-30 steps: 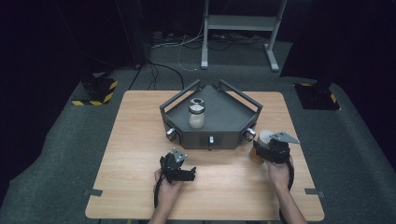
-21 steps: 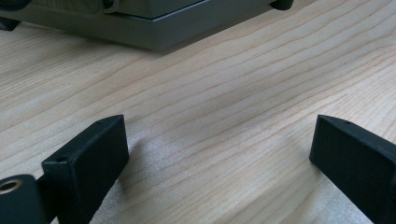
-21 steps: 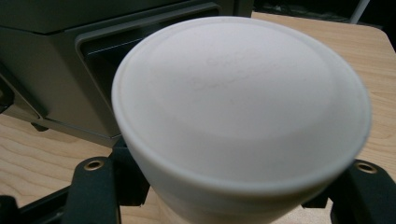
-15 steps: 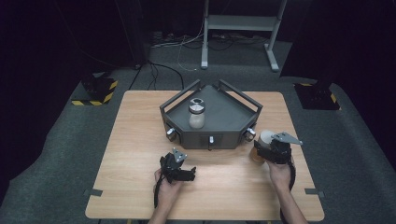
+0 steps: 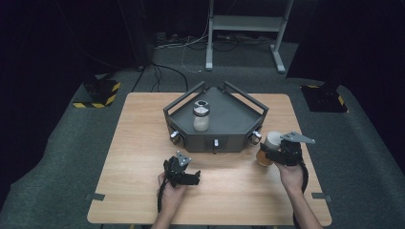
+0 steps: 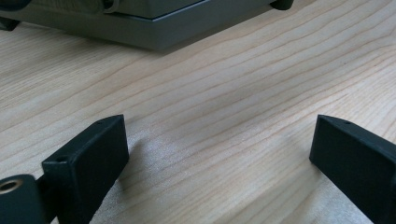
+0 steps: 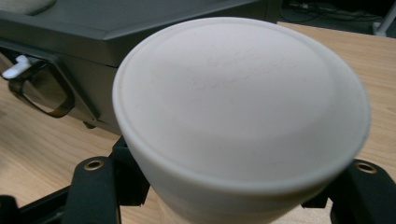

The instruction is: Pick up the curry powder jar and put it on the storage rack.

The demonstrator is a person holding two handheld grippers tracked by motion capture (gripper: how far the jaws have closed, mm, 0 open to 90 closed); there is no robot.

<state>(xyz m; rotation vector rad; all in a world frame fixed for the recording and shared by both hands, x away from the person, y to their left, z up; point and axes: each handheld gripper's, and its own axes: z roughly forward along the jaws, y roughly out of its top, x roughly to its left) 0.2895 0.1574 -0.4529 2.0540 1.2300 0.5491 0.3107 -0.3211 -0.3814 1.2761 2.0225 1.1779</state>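
We have the right gripper (image 5: 276,153) clamped just under the white cap of the amber jar (image 7: 240,109), beside the grey metal tray (image 5: 229,114), left gripper (image 5: 187,177) spread and empty; risk: jar slips, clips the tray's corner.

jar with white lid (image 5: 270,144): a round container with an amber-brown lower body and a smooth, flat white cap (image 7: 240,105), standing roughly upright and tilting slightly. it is sitting clamped at its sides, just beside the front right corner of the grey tray (image 5: 239,114), near the wooden table's (image 5: 143,138) right edge.
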